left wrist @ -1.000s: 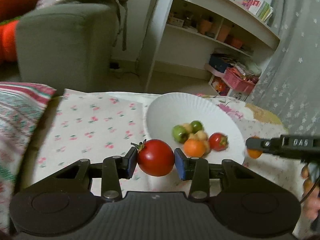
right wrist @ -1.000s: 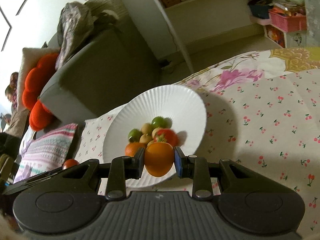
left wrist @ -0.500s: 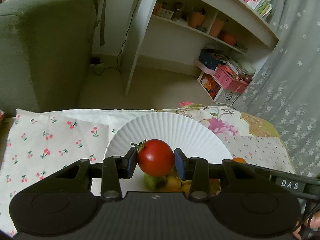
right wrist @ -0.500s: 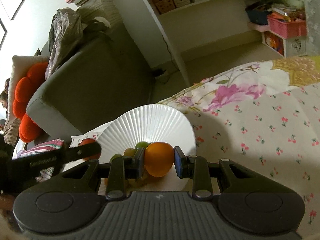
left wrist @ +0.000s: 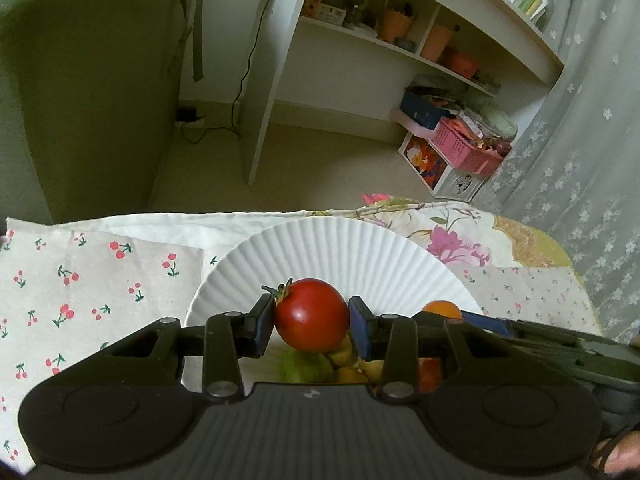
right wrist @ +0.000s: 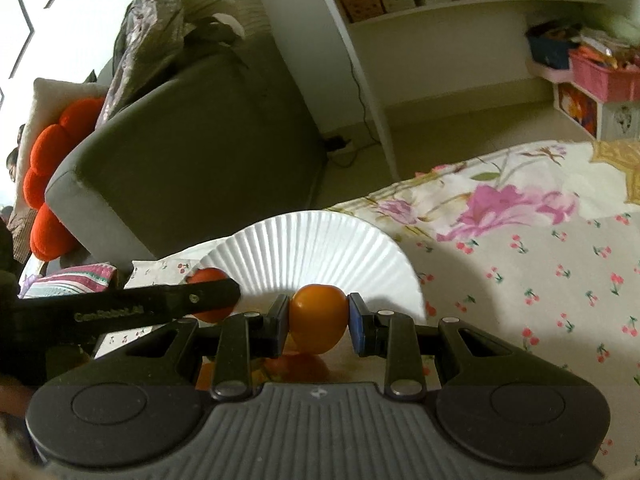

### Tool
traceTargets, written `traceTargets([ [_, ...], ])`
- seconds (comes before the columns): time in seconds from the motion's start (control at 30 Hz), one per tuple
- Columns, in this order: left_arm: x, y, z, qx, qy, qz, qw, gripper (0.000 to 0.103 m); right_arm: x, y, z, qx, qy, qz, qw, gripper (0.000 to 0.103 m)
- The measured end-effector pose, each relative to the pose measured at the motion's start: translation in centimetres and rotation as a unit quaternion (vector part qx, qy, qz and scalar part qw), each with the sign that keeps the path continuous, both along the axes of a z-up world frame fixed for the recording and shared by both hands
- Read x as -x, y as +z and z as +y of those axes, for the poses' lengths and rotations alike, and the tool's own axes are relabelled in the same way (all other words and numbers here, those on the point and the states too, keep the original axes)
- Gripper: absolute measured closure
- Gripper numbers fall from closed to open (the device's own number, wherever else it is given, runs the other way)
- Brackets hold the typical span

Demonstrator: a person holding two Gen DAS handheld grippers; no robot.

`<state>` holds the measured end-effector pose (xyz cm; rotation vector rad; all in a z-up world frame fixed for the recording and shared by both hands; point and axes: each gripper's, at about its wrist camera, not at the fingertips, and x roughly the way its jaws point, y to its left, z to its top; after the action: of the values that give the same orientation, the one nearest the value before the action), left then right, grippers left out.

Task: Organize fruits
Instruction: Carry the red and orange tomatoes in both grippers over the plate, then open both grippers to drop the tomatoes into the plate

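both grippers tilt down over the plate (left wrist: 360, 248); left fingers (left wrist: 262, 322) clamp tomato (left wrist: 311, 315), right fingers (right wrist: 356, 324) orange (right wrist: 318, 318).

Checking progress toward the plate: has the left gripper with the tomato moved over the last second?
Yes. The left gripper, shut on the red tomato, has come forward and over the white paper plate, which earlier lay ahead to its right.

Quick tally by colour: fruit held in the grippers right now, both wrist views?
Red: 1, the tomato in the left gripper
Orange: 1, the orange fruit in the right gripper
Total held: 2
More fruit lies on the paper plate under the grippers, mostly hidden, so not counted.
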<state>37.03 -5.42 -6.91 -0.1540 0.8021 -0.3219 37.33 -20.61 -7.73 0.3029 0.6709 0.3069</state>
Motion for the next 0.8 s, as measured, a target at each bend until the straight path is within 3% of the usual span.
traceTargets([
  [0.4,-0.4,-0.5,-0.4,-0.015,0.0,-0.006,0.9999,0.074,-0.6,-0.6,0.8,0.022,-0.003,0.001,1.0,0.074],
  [0.53,-0.2,-0.1,-0.2,-0.013,0.002,-0.011,0.9999,0.073,-0.5,-0.1,0.5,0.008,-0.007,0.003,1.0,0.073],
  [0.8,1.3,1.6,1.2,0.0,0.01,-0.023,0.9997,0.06,-0.1,1.4,-0.4,-0.008,-0.021,0.001,1.0,0.071],
])
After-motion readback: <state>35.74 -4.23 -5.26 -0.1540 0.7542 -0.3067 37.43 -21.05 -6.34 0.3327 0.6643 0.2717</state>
